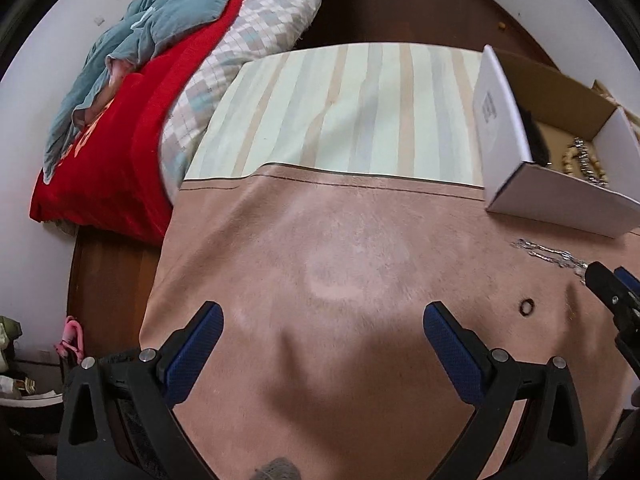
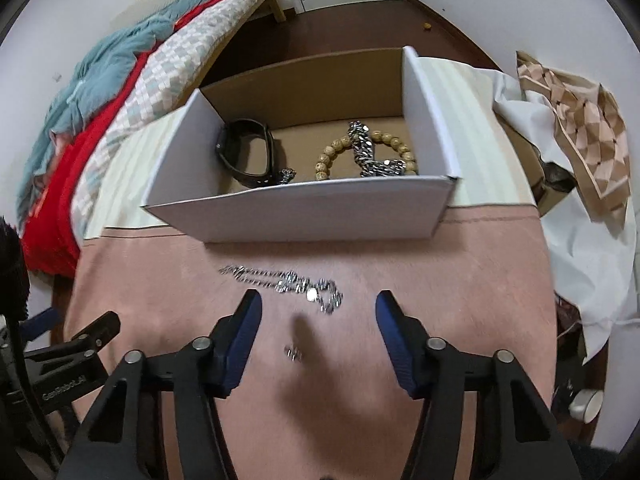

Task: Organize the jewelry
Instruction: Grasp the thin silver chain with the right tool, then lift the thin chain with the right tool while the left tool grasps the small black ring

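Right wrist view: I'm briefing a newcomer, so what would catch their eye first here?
Probably the open white cardboard box at the far end of the pink cloth, holding a black strap, a tan beaded bracelet and a chunky silver chain. Next, the thin silver chain necklace lying loose on the cloth just in front of the box, ahead of the open right gripper. A small silver piece lies between its blue-padded fingers, untouched.
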A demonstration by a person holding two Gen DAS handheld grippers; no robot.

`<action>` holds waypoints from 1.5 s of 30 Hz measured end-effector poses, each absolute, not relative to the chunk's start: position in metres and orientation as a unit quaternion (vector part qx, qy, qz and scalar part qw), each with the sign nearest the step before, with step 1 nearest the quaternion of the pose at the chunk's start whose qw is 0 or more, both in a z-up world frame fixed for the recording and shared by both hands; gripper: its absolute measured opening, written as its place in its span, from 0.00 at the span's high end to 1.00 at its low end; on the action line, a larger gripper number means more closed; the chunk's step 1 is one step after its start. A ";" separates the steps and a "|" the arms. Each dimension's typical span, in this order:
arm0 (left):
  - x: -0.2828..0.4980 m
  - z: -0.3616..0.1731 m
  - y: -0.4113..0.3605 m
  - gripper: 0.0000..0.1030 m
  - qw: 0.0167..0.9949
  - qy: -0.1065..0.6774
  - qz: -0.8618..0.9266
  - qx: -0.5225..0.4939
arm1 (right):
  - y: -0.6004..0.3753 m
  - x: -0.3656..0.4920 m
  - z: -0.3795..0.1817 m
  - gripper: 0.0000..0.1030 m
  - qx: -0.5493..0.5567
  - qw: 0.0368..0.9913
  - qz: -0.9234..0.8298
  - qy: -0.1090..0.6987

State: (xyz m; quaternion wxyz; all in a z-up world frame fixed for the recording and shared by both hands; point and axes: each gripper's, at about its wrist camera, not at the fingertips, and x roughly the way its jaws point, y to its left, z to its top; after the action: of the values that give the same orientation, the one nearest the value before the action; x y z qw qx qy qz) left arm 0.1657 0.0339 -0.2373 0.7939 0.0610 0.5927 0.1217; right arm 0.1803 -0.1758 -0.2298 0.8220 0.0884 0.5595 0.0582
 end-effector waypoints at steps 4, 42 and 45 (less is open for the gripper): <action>0.172 -0.243 0.033 0.01 0.792 0.594 0.121 0.069 | -0.166 0.188 -0.244 0.64 0.065 0.820 0.062 0.565; 0.171 -0.252 0.016 0.01 0.797 0.591 0.092 0.081 | -0.149 0.201 -0.246 0.93 0.006 0.820 0.081 0.566; 0.169 -0.250 0.012 0.01 0.800 0.589 0.083 0.080 | -0.157 0.197 -0.240 0.95 0.012 0.821 0.068 0.566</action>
State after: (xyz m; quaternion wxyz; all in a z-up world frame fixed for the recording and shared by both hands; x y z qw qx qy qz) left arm 0.1687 0.0122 -0.2496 0.7997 0.0801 0.5891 0.0833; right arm 0.1965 -0.1570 -0.2401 0.8212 0.0116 0.5664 0.0684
